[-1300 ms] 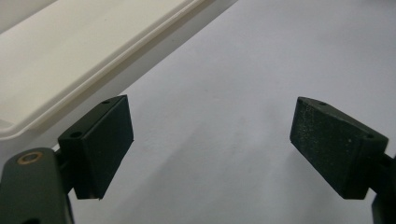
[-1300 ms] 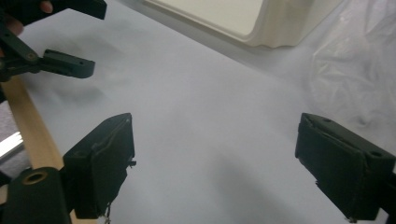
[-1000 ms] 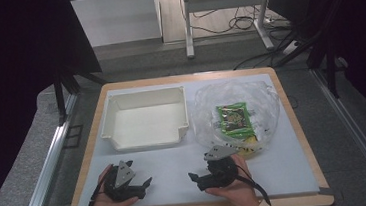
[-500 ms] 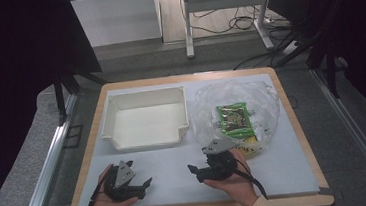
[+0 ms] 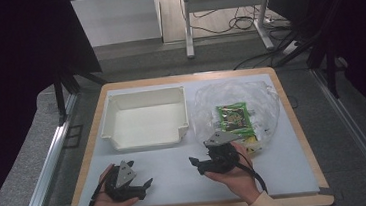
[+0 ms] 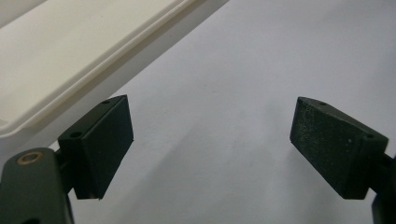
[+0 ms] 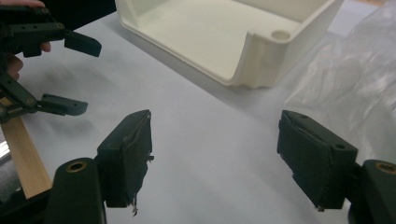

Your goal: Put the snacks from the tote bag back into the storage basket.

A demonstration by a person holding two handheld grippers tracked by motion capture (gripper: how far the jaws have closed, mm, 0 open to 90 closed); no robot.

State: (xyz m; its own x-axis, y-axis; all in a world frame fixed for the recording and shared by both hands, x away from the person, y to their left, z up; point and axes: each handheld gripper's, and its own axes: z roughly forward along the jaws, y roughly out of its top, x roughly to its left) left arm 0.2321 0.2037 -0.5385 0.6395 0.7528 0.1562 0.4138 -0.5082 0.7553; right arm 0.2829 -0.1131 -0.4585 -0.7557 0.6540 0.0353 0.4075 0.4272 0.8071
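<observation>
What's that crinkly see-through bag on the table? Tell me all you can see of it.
The clear plastic bag looks thin and crumpled, lying flat on the table's right half beside the white tray. Inside shows a green packet, flat, with something yellowish below it. Its near edge lies by the right gripper, whose jaws stand open on nothing.

tray [image 5: 144, 117] left, bag [image 5: 236, 109] right, claws nr front

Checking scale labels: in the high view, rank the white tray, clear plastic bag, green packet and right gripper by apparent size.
1. white tray and clear plastic bag: look alike, not ranked.
2. right gripper, nearer the camera, so unsure.
3. green packet.
</observation>
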